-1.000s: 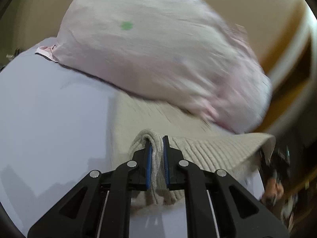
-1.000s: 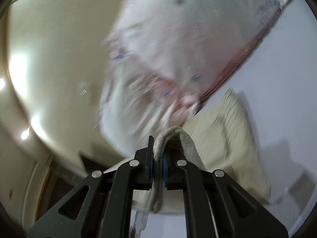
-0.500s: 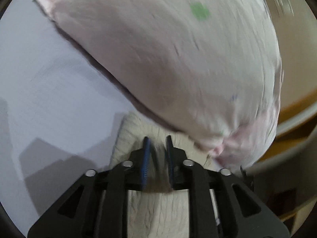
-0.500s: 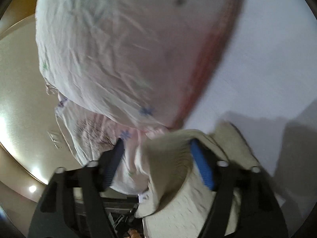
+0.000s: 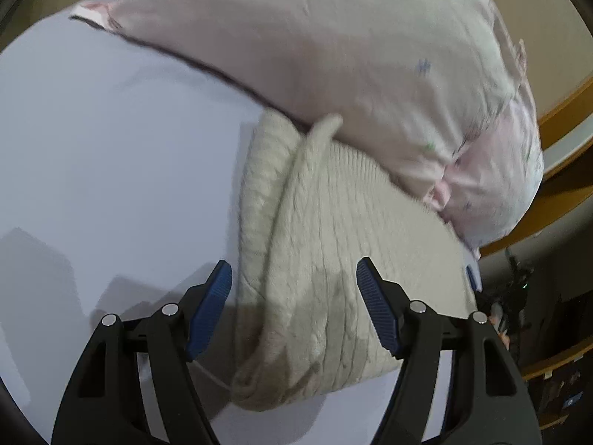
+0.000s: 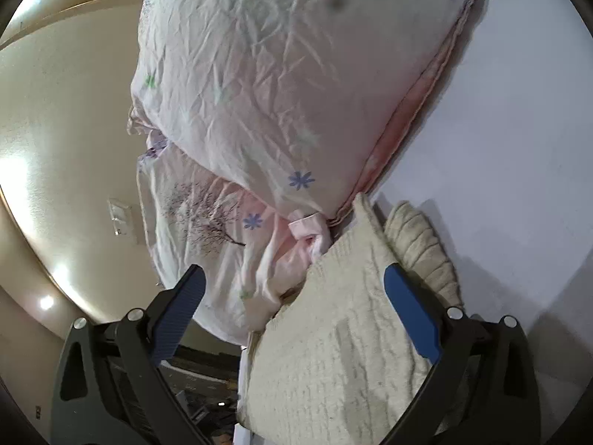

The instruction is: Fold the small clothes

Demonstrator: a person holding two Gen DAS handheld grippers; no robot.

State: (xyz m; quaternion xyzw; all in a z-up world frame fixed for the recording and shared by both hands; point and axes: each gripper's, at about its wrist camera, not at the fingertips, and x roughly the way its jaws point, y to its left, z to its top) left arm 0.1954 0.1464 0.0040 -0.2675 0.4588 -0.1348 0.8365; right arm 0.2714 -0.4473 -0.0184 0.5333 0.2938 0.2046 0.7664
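A cream knitted garment (image 5: 333,259) lies folded on the white bed sheet (image 5: 111,167), its far edge against a pink pillow (image 5: 352,55). My left gripper (image 5: 294,296) is open, jaws wide apart just above the garment's near part, holding nothing. In the right wrist view the same garment (image 6: 352,333) lies under my right gripper (image 6: 292,307), which is open and empty, with the pillow (image 6: 278,74) just beyond it.
The pillow fills the far side in both views. A beige wall (image 6: 66,129) with a light switch (image 6: 120,217) is at the left of the right wrist view. The bed's edge and dark floor clutter (image 5: 519,296) are at the right.
Both grippers were shut on the garment's edge a second ago. They carried it toward the pillow, opened and let it go; it now lies folded on the sheet.
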